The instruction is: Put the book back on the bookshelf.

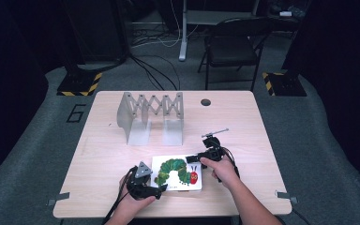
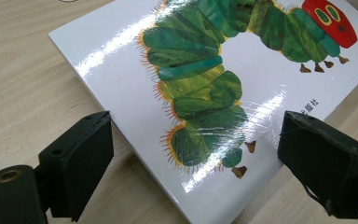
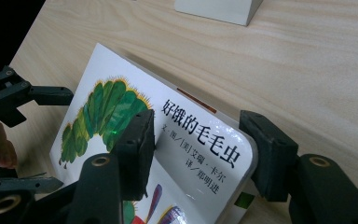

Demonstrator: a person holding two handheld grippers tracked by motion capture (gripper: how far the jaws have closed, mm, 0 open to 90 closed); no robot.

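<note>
While both of the person's hands rest at the lower middle of the high view, a white picture book (image 1: 177,172) with a green caterpillar on its cover lies flat on the pale wooden tabletop (image 1: 103,154) between them, close to the near edge.

The left hand-held gripper (image 1: 161,189) sits at the book's lower left corner. In the left gripper view its two black jaws stand wide apart, one at the lower left over bare wood and one at the lower right, with the book's corner (image 2: 205,140) lying between them. Neither pad presses on the cover or edge, so this gripper holds nothing.

The right hand-held gripper (image 1: 193,159) sits at the book's upper right corner in the high view. In the right gripper view its jaws straddle that corner (image 3: 200,154): the left jaw lies over the glossy cover beside the printed title, and the right jaw stands just outside the book's edge. A narrow gap seems to show between the right pad and the edge, but I cannot tell for certain whether the pads are pressing on the book.

Toward the upper middle of the high view, a grey folding rack (image 1: 151,117) stands on the tabletop, well apart from the book. A dark folding chair (image 1: 232,49) stands on the floor beyond the far edge.
</note>
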